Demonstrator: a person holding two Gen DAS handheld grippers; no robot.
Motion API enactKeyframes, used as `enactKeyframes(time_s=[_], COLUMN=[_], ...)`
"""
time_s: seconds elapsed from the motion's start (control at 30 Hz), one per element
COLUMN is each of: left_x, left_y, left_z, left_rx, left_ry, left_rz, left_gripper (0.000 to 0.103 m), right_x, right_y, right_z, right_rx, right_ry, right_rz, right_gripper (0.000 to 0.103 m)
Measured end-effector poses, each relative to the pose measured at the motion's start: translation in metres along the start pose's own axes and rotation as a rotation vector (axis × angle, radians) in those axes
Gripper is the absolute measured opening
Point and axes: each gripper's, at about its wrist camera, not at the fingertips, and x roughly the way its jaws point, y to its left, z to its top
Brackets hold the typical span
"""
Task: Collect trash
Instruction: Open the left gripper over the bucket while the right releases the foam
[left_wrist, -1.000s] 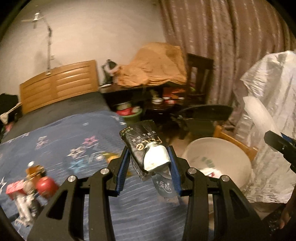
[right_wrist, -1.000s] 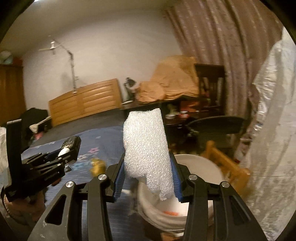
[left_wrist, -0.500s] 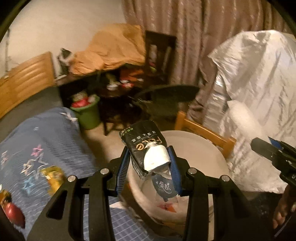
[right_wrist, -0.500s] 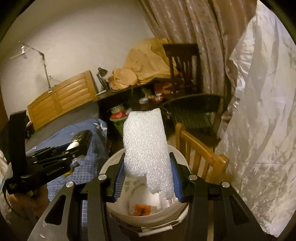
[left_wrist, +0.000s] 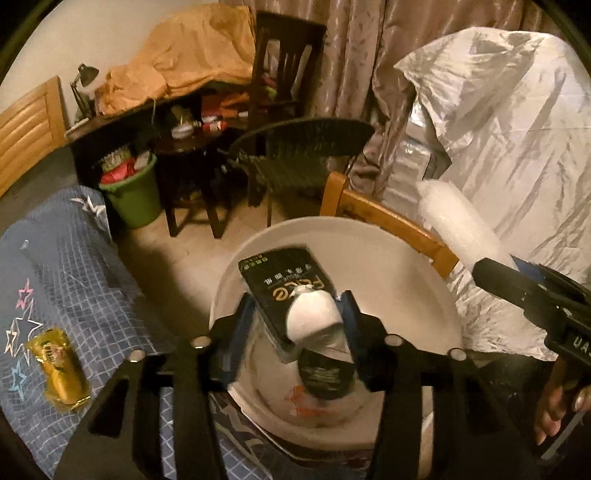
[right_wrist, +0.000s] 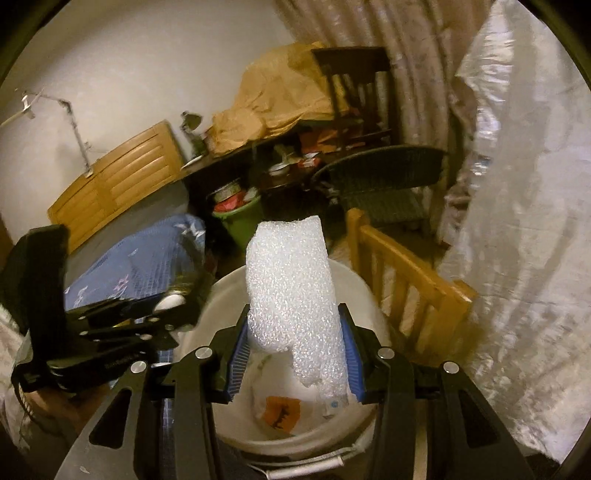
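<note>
My left gripper (left_wrist: 297, 325) is shut on a black tissue pack (left_wrist: 286, 280) with white tissue sticking out, held right above the open white bucket (left_wrist: 417, 266). My right gripper (right_wrist: 293, 350) is shut on a white foam sheet (right_wrist: 291, 280), also held over the bucket (right_wrist: 218, 291); the foam shows in the left wrist view (left_wrist: 458, 229) at the right. Orange and white trash (right_wrist: 282, 411) lies in the bucket's bottom. A gold wrapper (left_wrist: 59, 365) lies on the blue bedspread (left_wrist: 62, 266).
A wooden chair back (right_wrist: 410, 266) stands right behind the bucket. A silver plastic cover (left_wrist: 517, 147) fills the right. A green bin (left_wrist: 133, 195), a dark table (left_wrist: 184, 155) and a black chair (left_wrist: 299, 147) stand beyond. The left gripper shows at the right view's left (right_wrist: 110, 332).
Both grippers swung right from the bed and tilted down over the white bucket, carrying the tissue pack and the foam sheet. Both grips are unchanged.
</note>
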Motion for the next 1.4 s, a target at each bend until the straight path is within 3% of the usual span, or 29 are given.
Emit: enactKeyframes(time_s=[0.03, 0.07, 0.17, 0.27, 0.33, 0.43, 0.57, 0.63, 0.67, 0.77, 0.83, 0.9, 0.97, 1.07, 1.13, 1.33, 1.4], left_x=[0.002, 0.002, -0.002, -0.008, -0.009, 0.005, 0.027, 0.028, 0.025, 0.024, 0.032, 0.032, 0.031, 0.041, 0.036, 0.018, 0.009], left_y=[0.003, 0.008, 0.024, 0.041, 0.049, 0.056, 0.062, 0.052, 0.047, 0.028, 0.009, -0.001, -0.01, -0.026, -0.03, -0.022, -0.023], left_z=[0.001, 0.002, 0.003, 0.001, -0.004, -0.009, -0.016, -0.019, -0.019, -0.015, -0.014, -0.011, -0.014, -0.019, -0.021, -0.027, -0.029], left_rx=[-0.012, -0.024, -0.063, -0.104, -0.135, -0.165, -0.278, -0.278, -0.262, -0.154, -0.024, 0.052, 0.1, 0.196, 0.202, 0.202, 0.2], left_ry=[0.0, -0.007, -0.014, -0.033, -0.069, -0.075, -0.04, -0.095, -0.137, -0.18, -0.175, -0.217, -0.263, -0.23, -0.25, -0.229, -0.265], left_rz=[0.03, 0.036, 0.043, 0.086, 0.137, 0.281, 0.141, 0.097, 0.066, -0.064, -0.048, -0.014, -0.018, 0.021, 0.045, 0.119, 0.136], left_gripper=[0.068, 0.068, 0.068, 0.068, 0.068, 0.068, 0.068, 0.068, 0.068, 0.068, 0.063, 0.063, 0.063, 0.063, 0.061, 0.056, 0.056], right_x=[0.006, 0.012, 0.016, 0.009, 0.008, 0.006, 0.008, 0.019, 0.028, 0.051, 0.063, 0.069, 0.074, 0.083, 0.092, 0.089, 0.088], right_y=[0.001, 0.0, 0.002, -0.001, -0.007, -0.023, -0.033, -0.027, -0.023, -0.027, -0.032, -0.028, -0.023, -0.017, -0.013, 0.007, 0.015], right_z=[0.001, 0.002, 0.002, -0.001, -0.006, -0.016, -0.03, -0.032, -0.034, -0.036, -0.036, -0.038, -0.036, -0.032, -0.027, -0.024, -0.03], right_rx=[-0.007, -0.004, -0.003, -0.013, 0.004, 0.092, 0.13, 0.079, 0.041, 0.061, 0.101, 0.113, 0.096, 0.085, 0.088, 0.038, 0.011], right_ry=[0.003, -0.002, -0.027, -0.104, -0.14, -0.169, -0.337, -0.41, -0.462, -0.506, -0.492, -0.503, -0.518, -0.469, -0.395, -0.345, -0.36], right_rz=[-0.012, -0.03, -0.03, -0.083, -0.123, -0.176, -0.379, -0.499, -0.622, -0.796, -0.851, -0.943, -0.965, -0.993, -1.003, -0.948, -0.946], right_gripper=[0.056, 0.068, 0.069, 0.069, 0.076, 0.083, 0.09, 0.091, 0.092, 0.098, 0.098, 0.098, 0.098, 0.098, 0.098, 0.098, 0.098])
